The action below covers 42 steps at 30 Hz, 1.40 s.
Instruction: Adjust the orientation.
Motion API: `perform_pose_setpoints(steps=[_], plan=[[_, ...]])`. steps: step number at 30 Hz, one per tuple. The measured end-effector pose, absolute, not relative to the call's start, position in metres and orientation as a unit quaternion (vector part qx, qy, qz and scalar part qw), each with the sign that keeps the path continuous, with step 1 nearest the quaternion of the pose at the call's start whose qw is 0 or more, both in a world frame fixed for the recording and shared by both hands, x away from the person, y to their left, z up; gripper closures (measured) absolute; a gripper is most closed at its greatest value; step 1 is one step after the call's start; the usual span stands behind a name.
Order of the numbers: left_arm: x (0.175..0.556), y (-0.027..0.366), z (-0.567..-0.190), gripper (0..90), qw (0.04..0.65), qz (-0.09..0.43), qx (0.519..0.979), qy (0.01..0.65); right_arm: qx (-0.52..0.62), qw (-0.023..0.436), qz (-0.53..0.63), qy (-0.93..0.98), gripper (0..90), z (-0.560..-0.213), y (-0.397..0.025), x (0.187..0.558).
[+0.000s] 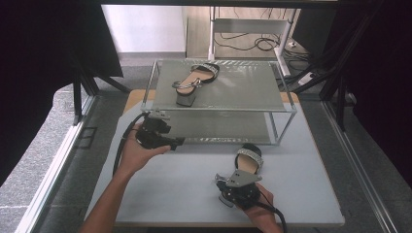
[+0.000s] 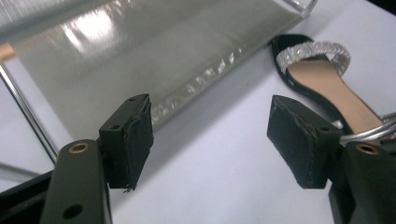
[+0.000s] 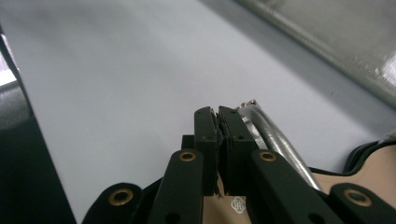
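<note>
The counter (image 1: 160, 194) carried a two-tier wire-framed shelf (image 1: 228, 92) at its far half, and the near half lay bare and pale grey. On the shelf's top tier lay one sandal (image 1: 195, 80), its long axis slanting from the block heel at the near left to the jewelled toe strap at the far right.

The second sandal (image 1: 248, 162) lay on the counter just in front of the shelf's near right corner. Its long axis ran roughly away from the person, the toe with its sparkling strap pointing toward the shelf and the heel end toward the near edge, under the right hand-held gripper.

The right hand-held gripper (image 1: 233, 187) sat over that heel end. In the right gripper view its pads were pressed together, with the sandal's silver ankle strap (image 3: 273, 135) running just beside them; whether any of the strap was pinched between them could not be told.

The left hand-held gripper (image 2: 210, 135) hovered near the shelf's near left corner, jaws spread wide with nothing between them, aimed across the counter toward the second sandal.
</note>
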State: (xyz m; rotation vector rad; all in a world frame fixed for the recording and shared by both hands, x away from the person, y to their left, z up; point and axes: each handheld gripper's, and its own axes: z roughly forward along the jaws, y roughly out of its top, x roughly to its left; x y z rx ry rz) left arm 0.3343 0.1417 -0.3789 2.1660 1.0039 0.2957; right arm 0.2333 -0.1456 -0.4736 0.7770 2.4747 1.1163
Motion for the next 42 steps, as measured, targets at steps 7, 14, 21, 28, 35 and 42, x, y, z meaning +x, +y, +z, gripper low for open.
perform_pose_setpoints(steps=[7,14,21,28,35,42], plan=[[0.319,0.14,-0.399,32.4,0.359,0.116,0.843,0.385,0.285,0.156,0.384,0.864,85.5,-0.477,-0.144,0.236],[0.31,0.145,-0.424,31.9,0.353,0.095,0.842,0.396,0.274,0.165,0.382,0.867,88.9,-0.477,-0.152,0.228],[0.302,0.151,-0.446,31.9,0.361,0.072,0.834,0.41,0.275,0.14,0.391,0.867,89.2,-0.476,-0.17,0.222],[0.294,0.159,-0.462,31.7,0.365,0.059,0.826,0.425,0.287,0.132,0.394,0.863,89.2,-0.476,-0.198,0.208],[0.294,0.16,-0.471,31.7,0.362,0.051,0.826,0.43,0.323,0.14,0.393,0.85,89.2,-0.475,-0.243,0.197],[0.293,0.158,-0.477,31.5,0.348,0.049,0.831,0.43,0.347,0.164,0.373,0.844,89.3,-0.473,-0.269,0.199]])
